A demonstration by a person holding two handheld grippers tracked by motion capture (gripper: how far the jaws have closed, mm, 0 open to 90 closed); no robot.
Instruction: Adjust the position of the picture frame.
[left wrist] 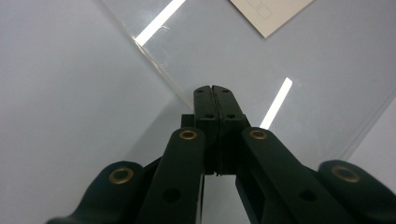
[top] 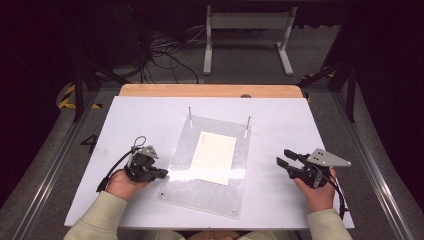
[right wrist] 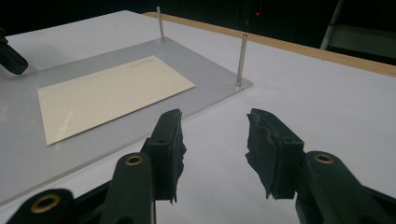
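A clear acrylic plate (top: 186, 186) lies in the middle of the white table, with a cream card (top: 214, 156) flat on it. Two thin metal pins (top: 190, 114) stand at the plate's far corners. My left gripper (top: 162, 173) is shut with nothing in it, its tips at the plate's left edge. In the left gripper view, the closed jaws (left wrist: 212, 88) sit over the plate's edge (left wrist: 159, 70), and a corner of the card (left wrist: 271, 14) shows beyond. My right gripper (top: 284, 156) rests to the right of the plate. Its jaws (right wrist: 212, 123) stand open and empty, aimed toward the card (right wrist: 107, 91) and the nearer pin (right wrist: 242, 58).
The white tabletop (top: 280, 120) has a wooden strip (top: 210, 90) along its far edge. Behind it are loose cables (top: 165, 55) on the floor and a white stand frame (top: 247, 30). Metal rails run along both sides of the table.
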